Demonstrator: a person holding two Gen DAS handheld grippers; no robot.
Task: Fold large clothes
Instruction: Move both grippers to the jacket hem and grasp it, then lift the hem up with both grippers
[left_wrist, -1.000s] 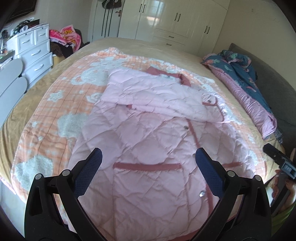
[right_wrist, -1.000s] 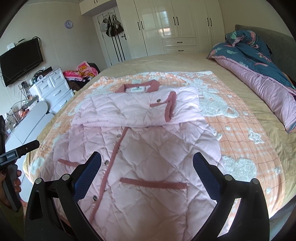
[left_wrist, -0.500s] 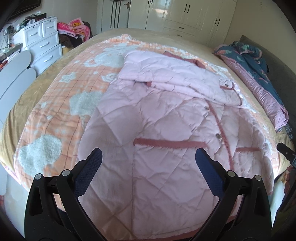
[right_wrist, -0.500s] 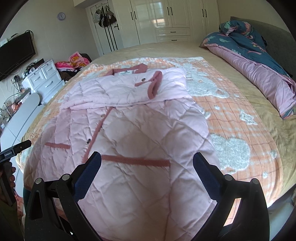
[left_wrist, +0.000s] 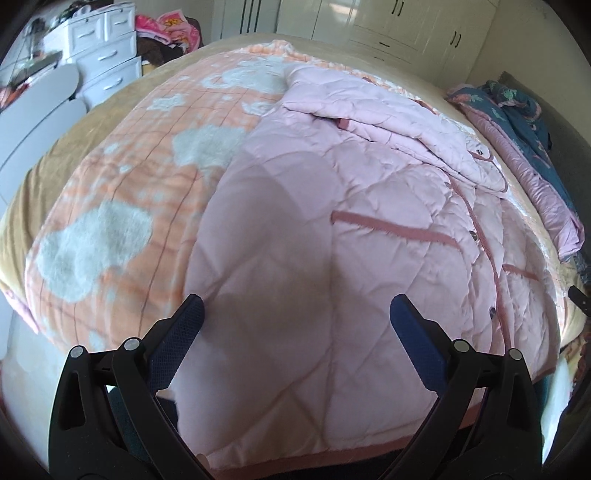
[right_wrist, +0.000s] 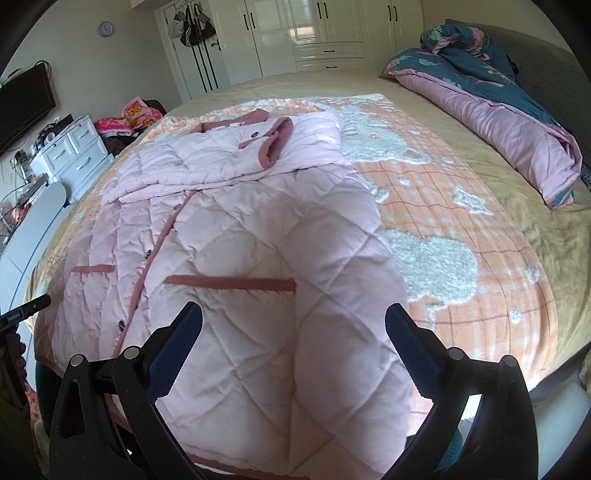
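A pink quilted coat (right_wrist: 229, 236) is spread on the bed (right_wrist: 480, 177); a rolled duvet (right_wrist: 498, 110) is seen at two o'clock. Both the left gripper (left_wrist: 295, 321) and the right gripper (right_wrist: 293, 325) are held wide open, empty. The coat's hem is cut off below.

The left claw (left_wrist: 295, 314) stands wide open, its two blue-padded fingers (left_wrist: 184, 328) rising from about 7 and 5 o'clock of its own view, nothing between them. The right claw (right_wrist: 293, 314) is spread equally wide and empty. In the right view the left claw's black body (right_wrist: 24, 312) pokes in at 9 o'clock.
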